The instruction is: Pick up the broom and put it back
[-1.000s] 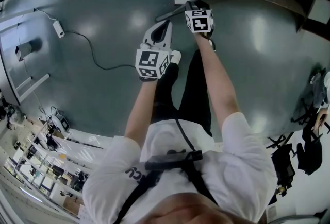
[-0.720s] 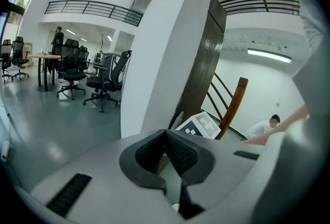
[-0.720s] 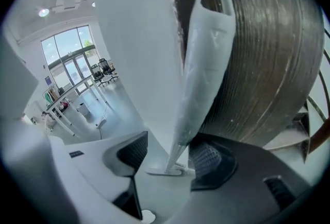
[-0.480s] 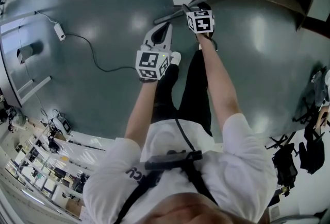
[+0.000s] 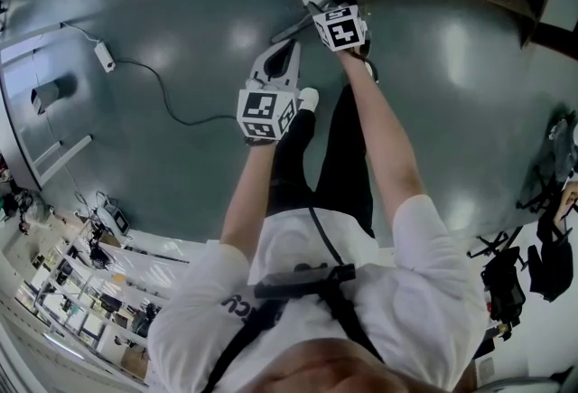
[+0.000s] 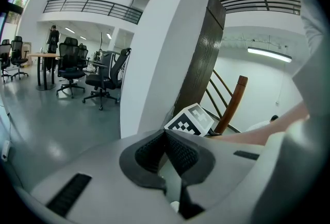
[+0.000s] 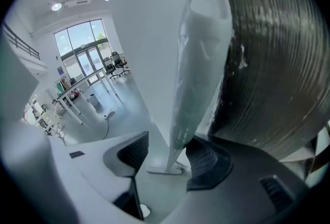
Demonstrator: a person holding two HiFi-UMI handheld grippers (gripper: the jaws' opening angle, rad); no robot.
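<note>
The broom (image 7: pixel 198 68), pale and wrapped in clear plastic, stands upright against the corner where the white wall (image 7: pixel 154 27) meets a dark wooden panel (image 7: pixel 268 63); its flat head (image 7: pixel 165 169) rests on the floor. My right gripper (image 7: pixel 170 158) is open, and the broom's shaft runs between the jaws close to the right pad (image 7: pixel 206 161) without being squeezed. In the head view the broom (image 5: pixel 293 23) shows as a grey stick just left of the right gripper (image 5: pixel 325 16). My left gripper (image 5: pixel 291 45) hangs lower and to the left, shut and empty, its pads (image 6: pixel 172 151) meeting at the tip.
A cable with a white adapter (image 5: pixel 107 61) trails over the grey floor at left. The person's shoe (image 5: pixel 308 98) is just below the left gripper. Office chairs (image 6: pixel 103 76) and desks stand far back. A wooden stair rail (image 6: pixel 232 104) rises behind the panel.
The right gripper has shifted slightly up and left toward the wall corner. The left gripper has stayed where it was.
</note>
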